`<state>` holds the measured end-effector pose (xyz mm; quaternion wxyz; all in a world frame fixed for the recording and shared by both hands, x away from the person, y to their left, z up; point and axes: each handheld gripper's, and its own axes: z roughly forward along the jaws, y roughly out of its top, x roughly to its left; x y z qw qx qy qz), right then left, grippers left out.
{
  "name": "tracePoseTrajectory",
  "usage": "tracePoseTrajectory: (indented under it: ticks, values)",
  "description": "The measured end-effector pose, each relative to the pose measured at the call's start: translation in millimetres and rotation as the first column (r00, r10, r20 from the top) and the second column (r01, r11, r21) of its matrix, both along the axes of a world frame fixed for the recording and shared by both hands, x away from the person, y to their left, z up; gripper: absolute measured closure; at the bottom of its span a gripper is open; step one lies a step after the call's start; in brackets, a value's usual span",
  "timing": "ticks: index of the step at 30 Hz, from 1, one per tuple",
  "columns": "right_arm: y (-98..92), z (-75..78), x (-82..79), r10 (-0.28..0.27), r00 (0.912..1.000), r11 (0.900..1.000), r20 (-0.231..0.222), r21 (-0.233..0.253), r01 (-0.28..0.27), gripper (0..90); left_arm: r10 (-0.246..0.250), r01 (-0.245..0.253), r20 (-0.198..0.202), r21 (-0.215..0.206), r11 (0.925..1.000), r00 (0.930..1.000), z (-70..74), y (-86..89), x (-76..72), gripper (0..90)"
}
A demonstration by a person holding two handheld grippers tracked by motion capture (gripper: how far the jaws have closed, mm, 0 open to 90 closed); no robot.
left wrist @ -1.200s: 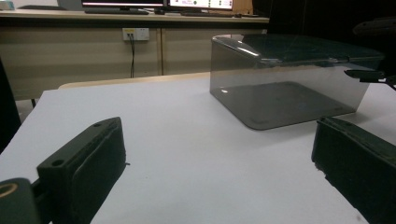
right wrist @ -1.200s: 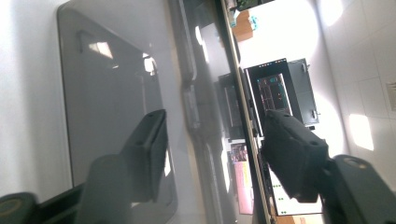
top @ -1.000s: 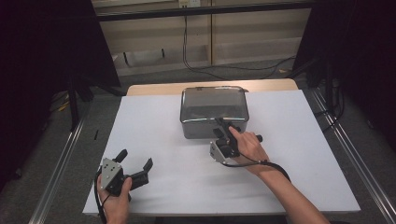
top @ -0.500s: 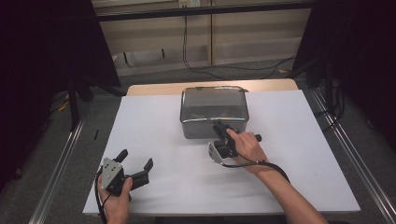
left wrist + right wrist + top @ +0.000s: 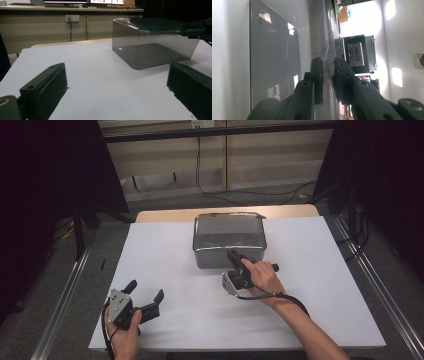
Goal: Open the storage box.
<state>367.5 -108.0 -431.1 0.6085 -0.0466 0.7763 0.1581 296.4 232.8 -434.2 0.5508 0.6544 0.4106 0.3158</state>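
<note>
High view: clear plastic box at 12 o'clock on the white surface, long axis 9-to-3, near rim pinched by right hand-held gripper; left gripper view: left hand-held gripper spread wide; right gripper view: nearly closed on the rim.

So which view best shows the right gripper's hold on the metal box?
The right gripper view: the right gripper has its jaws closed on the thin rim of the metal box, one either side. The high view shows them at the box's near edge, partly covered by the hand. The left gripper view shows the jaw tips at the box's rim.
</note>
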Motion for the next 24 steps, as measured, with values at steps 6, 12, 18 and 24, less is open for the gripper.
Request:
tracePoseTrajectory:
  ticks: [6, 12, 18, 24]
  values:
    - [-1.1, 1.4, -0.1, 0.001, 1.0000, 1.000, 0.000, 0.015, -0.001, 78.0, 0.004, -0.004, 0.001, -0.002, 1.0000, 1.0000, 0.1, 0.4, 0.1, 2.9]
    - [-1.5, 3.3, -0.5, 0.004, 1.0000, 1.000, -0.006, 0.019, -0.004, 78.2, 0.008, -0.008, -0.008, -0.001, 1.0000, 0.9999, 0.0, 1.0, 0.4, 2.8]
    - [-2.1, 6.2, -0.1, 0.007, 1.0000, 0.999, -0.007, 0.031, -0.007, 78.0, 0.001, -0.001, -0.019, 0.003, 1.0000, 0.9998, -0.2, 1.7, 0.9, 2.8]
    - [-1.5, 7.4, 0.4, 0.008, 1.0000, 1.000, -0.005, 0.027, -0.008, 78.4, -0.005, 0.004, -0.034, -0.003, 1.0000, 0.9994, 0.3, 3.5, 1.8, 3.2]
